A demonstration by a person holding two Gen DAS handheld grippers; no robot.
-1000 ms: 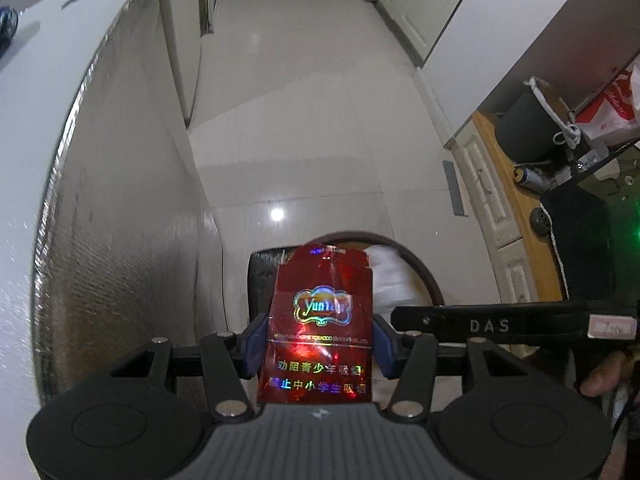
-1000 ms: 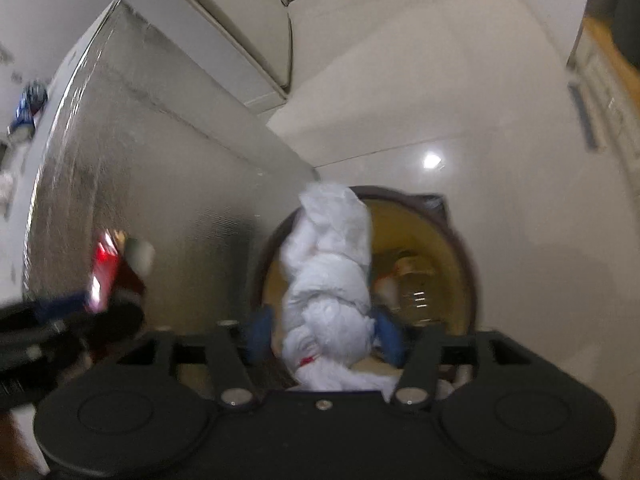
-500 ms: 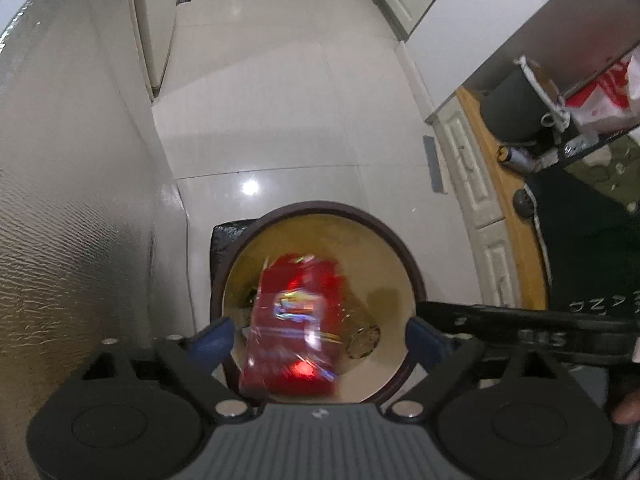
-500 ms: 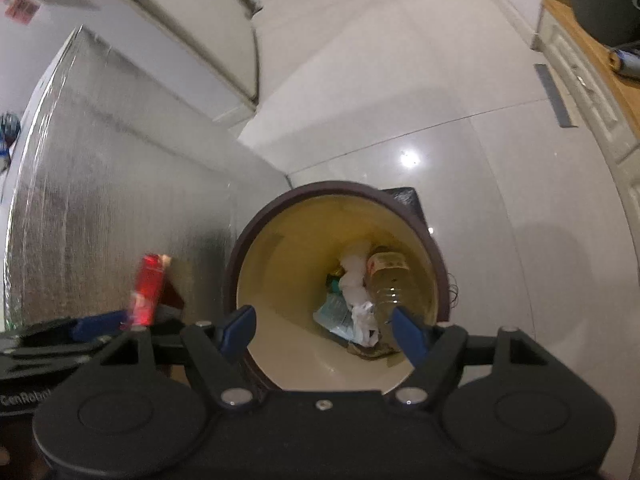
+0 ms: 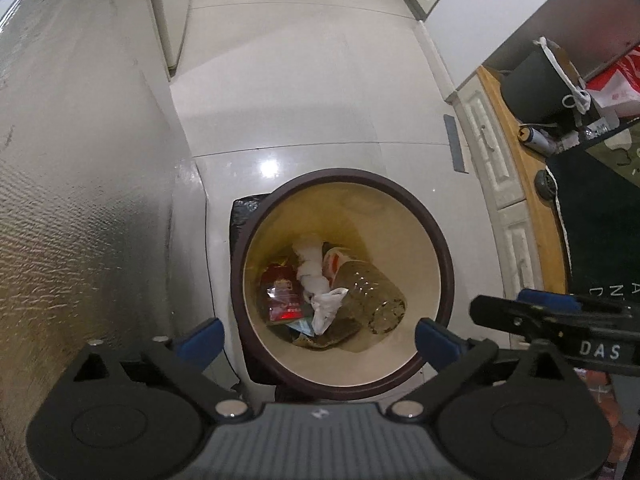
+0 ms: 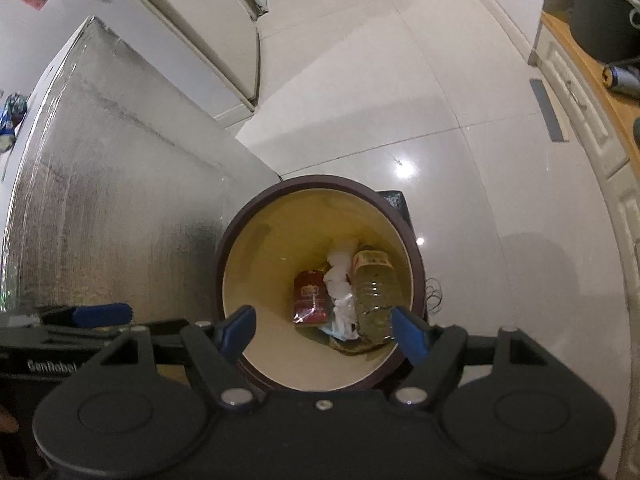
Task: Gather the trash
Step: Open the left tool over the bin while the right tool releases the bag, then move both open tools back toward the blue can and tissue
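A round bin with a dark brown rim [image 5: 438, 240] [image 6: 412, 248] and cream inside stands on the floor below both grippers. In it lie a red cigarette pack [image 5: 282, 298] [image 6: 310, 298], crumpled white tissue [image 5: 312, 270] [image 6: 340, 276] and a clear plastic bottle [image 5: 366, 292] [image 6: 376, 292]. My left gripper [image 5: 320, 338] is open and empty above the bin's near rim. My right gripper [image 6: 324, 332] is open and empty above the bin; it also shows at the right of the left wrist view [image 5: 552, 312].
A silver foil-covered counter side [image 5: 80, 184] [image 6: 112, 208] stands close on the left of the bin. A black bag [image 5: 244, 216] lies behind the bin. A cabinet with a wooden top [image 5: 516, 184] stands on the right, with a dark bucket [image 5: 544, 84] on it. White tile floor [image 5: 304, 80] stretches ahead.
My left gripper opened and the red cigarette pack fell into the bin. My right gripper opened and the white tissue dropped into the bin. Both now hang empty above it.
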